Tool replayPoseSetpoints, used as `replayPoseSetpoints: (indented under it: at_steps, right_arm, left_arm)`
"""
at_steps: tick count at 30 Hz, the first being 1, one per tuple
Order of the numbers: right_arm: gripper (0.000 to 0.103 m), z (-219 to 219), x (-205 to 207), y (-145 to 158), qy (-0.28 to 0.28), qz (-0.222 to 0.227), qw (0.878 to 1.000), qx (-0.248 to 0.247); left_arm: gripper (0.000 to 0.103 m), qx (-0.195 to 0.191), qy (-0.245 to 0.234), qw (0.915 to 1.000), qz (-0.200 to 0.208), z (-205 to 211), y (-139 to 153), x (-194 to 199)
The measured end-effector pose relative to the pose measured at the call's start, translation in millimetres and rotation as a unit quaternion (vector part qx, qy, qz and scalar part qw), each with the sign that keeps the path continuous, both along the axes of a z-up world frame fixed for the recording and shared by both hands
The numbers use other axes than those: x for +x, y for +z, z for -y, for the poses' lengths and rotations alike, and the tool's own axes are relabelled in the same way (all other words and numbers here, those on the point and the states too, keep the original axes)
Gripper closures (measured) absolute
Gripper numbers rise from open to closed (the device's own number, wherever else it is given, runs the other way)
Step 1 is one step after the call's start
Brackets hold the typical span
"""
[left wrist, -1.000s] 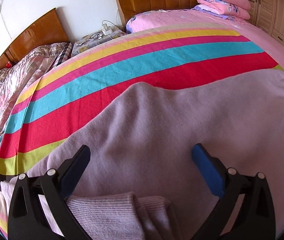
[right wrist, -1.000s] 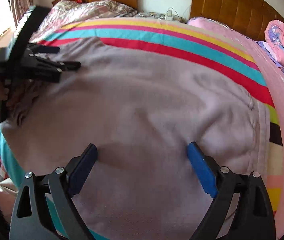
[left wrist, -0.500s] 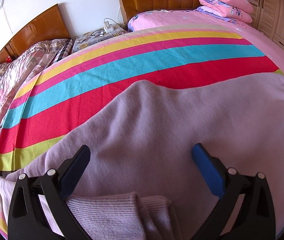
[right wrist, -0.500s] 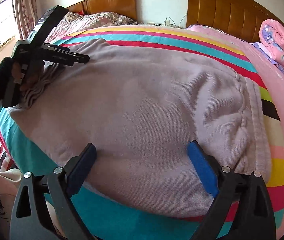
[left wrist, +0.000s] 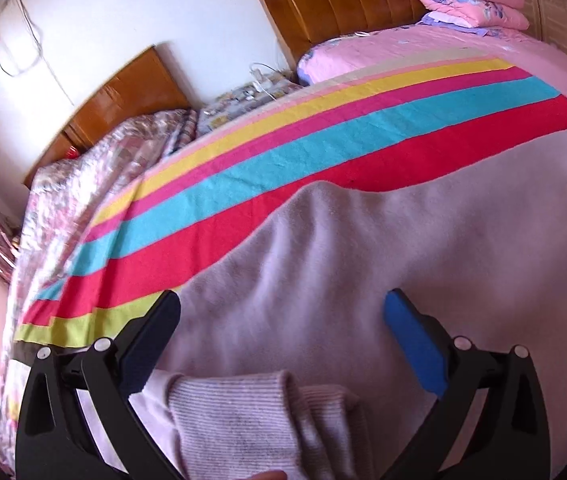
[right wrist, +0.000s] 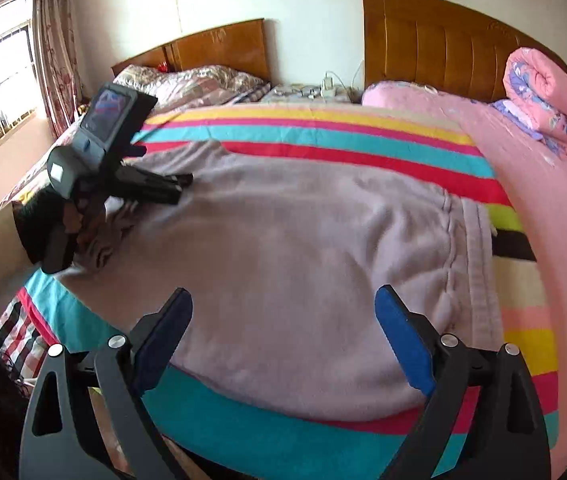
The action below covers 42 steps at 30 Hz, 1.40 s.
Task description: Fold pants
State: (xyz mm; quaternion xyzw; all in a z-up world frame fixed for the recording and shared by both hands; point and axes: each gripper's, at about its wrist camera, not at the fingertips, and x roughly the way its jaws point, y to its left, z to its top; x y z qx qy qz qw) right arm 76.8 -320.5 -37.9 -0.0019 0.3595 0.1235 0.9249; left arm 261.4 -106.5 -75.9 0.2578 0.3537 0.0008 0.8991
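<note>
Pants (right wrist: 303, 248) lie beyond the seemingly clear right gripper (right wrist: 283, 332).

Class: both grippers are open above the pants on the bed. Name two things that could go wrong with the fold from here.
1. The lilac fleece pants lie near the striped bedspread's front edge; a pull might drag them off.
2. The ribbed cuffs are bunched under the open left gripper; the open right gripper holds nothing, so the fold may skew.

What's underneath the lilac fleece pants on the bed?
The lilac fleece pants lie spread on a striped multicolour bedspread, which shows around their edges. Whatever sits beneath their middle is covered.
</note>
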Motion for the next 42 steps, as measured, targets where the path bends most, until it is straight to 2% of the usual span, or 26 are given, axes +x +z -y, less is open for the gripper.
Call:
replayPoseSetpoints:
  at_steps: [2,5,8,11,13,17,21,29,39,40,42]
  right_arm:
    - [0.014,-10,1,26,0.010,0.040,0.999,0.004]
    - [0.013,-30,5,60,0.026,0.083,0.996,0.022]
    - [0.013,-66,16,85,0.055,0.089,0.994,0.019]
    - [0.013,-105,26,107,0.087,0.095,0.992,-0.002]
    - [0.013,-130,28,117,0.100,0.101,0.989,-0.029]
    - [0.013,-164,30,123,0.104,0.098,0.988,-0.056]
    - [0.013,-182,38,120,0.097,0.083,0.989,-0.077]
    - [0.013,-195,41,122,0.081,0.086,0.990,-0.081]
    - [0.013,-192,45,120,0.068,0.084,0.991,-0.079]
    - [0.013,-189,44,121,0.069,0.086,0.991,-0.073]
    - [0.013,-174,36,129,0.075,0.097,0.992,-0.032]
  left_arm:
    - [0.001,0.070,0.046,0.9941,0.068,11,3,-13]
    - [0.001,0.110,0.100,0.9812,0.123,17,6,-22]
    - [0.001,0.161,0.155,0.9598,0.170,20,8,-26]
    - [0.001,0.149,0.193,0.9564,0.160,11,16,-21]
    - [0.001,0.144,0.222,0.9508,0.162,3,20,-20]
    - [0.001,0.142,0.261,0.9401,0.166,-10,28,-21]
    - [0.001,0.148,0.278,0.9324,0.177,-17,34,-25]
    - [0.001,0.147,0.284,0.9301,0.182,-21,40,-30]
    - [0.001,0.151,0.267,0.9343,0.182,-14,37,-31]
    - [0.001,0.150,0.263,0.9357,0.180,-13,37,-32]
    - [0.001,0.128,0.249,0.9444,0.171,-10,40,-34]
